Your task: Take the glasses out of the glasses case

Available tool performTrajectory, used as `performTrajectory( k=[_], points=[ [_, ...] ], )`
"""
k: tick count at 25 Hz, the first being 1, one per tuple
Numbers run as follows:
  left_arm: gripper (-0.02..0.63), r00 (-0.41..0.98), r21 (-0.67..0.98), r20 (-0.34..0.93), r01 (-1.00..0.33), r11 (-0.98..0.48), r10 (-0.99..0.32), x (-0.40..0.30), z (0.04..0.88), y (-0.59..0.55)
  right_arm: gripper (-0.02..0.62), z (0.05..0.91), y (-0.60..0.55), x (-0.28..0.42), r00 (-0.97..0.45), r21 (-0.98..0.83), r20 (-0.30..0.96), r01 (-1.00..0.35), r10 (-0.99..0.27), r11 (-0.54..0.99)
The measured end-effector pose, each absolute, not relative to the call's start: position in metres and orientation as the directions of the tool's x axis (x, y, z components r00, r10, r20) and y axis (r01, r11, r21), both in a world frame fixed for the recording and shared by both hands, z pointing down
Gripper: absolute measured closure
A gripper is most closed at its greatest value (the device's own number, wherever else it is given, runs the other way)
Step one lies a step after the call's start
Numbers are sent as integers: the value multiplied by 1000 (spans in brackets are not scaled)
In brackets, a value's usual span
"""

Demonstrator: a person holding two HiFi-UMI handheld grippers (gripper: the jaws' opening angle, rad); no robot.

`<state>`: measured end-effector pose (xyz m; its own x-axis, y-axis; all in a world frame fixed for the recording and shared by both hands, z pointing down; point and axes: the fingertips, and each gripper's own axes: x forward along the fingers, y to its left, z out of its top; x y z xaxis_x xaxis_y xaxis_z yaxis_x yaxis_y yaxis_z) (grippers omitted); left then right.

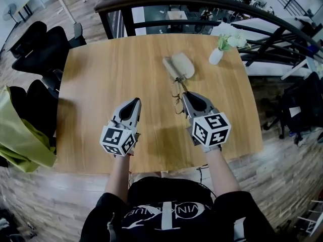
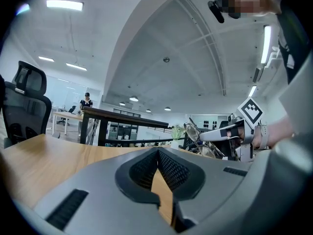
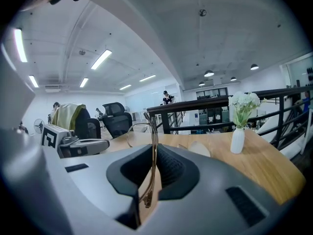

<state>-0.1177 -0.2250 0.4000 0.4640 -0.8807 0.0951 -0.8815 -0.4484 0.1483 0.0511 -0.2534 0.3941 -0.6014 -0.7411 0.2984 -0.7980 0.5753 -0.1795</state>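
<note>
An open beige glasses case lies on the wooden table at the far middle, seen low and pale as the case in the right gripper view. My right gripper is shut on the thin-framed glasses, which hang in front of the case and above the tabletop. The glasses stand edge-on between its pads, one round lens sticking out to the left. My left gripper is to the left, shut with nothing in it. From the left gripper view, the glasses show at the right gripper tip.
A white vase of white flowers stands at the table's far right corner, right of the case. A dark railing runs behind the table. Black office chairs and a green jacket are off the left edge.
</note>
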Motion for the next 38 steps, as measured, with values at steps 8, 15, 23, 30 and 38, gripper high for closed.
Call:
performTrajectory(
  k=[8, 15, 23, 30, 38],
  points=[
    [589, 444, 138, 89, -892, -431, -892, -126, 393, -197, 555, 388, -228, 57, -616, -173, 275, -787, -738, 593],
    [589, 431, 163, 71, -895, -416, -900, -130, 385, -179, 556, 380, -206, 61, -619, -178, 252, -786, -744, 593],
    [589, 448, 139, 57, -888, -437, -892, -139, 379, -153, 555, 372, -180, 52, -607, -143, 227, -794, -761, 591],
    [589, 451, 121, 74, -889, -441, -889, -145, 383, -122, 555, 378, -141, 49, -603, -160, 220, -798, -767, 582],
    [589, 468, 119, 68, -881, -458, -881, -140, 382, -88, 557, 382, -106, 59, -581, -173, 220, -814, -783, 555]
  ],
)
